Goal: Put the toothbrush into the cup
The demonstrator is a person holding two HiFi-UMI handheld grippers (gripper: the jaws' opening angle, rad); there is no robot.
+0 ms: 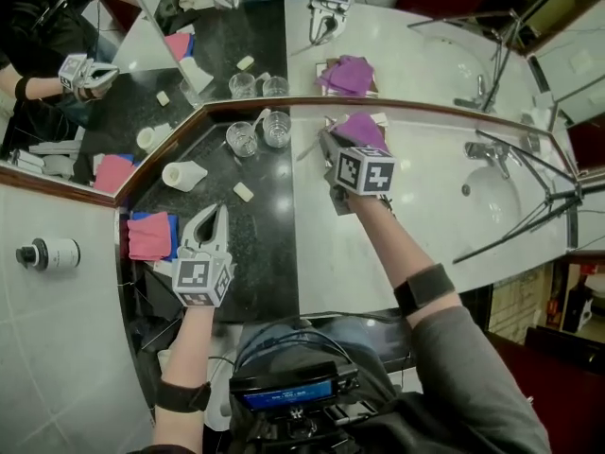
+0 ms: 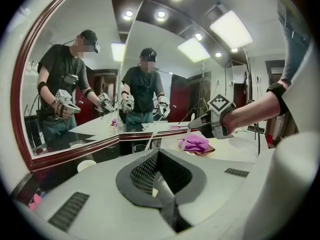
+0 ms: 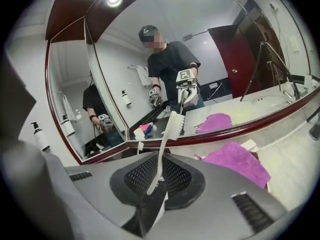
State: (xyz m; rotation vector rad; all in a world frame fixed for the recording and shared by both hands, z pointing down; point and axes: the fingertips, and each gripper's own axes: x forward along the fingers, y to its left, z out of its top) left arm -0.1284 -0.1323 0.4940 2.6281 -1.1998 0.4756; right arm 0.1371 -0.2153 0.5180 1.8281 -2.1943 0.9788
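Right now my right gripper point(image 3: 159, 178) is clamped narrowly on the handle of the white toothbrush point(image 3: 167, 144). The brush leans up out of the jaws, bristles uppermost, over the white part of the counter point(image 1: 425, 216) near its back edge, just beside the purple cloth point(image 1: 364, 129). The left cup point(image 1: 242, 138) and the right cup point(image 1: 277, 129), both clear glass, stand side by side at the back edge of the black part by the mirror point(image 1: 236, 26), apart from the brush, while my left gripper point(image 1: 216, 214) hovers over that black part nearer the front edge, jaws pressed together on nothing.
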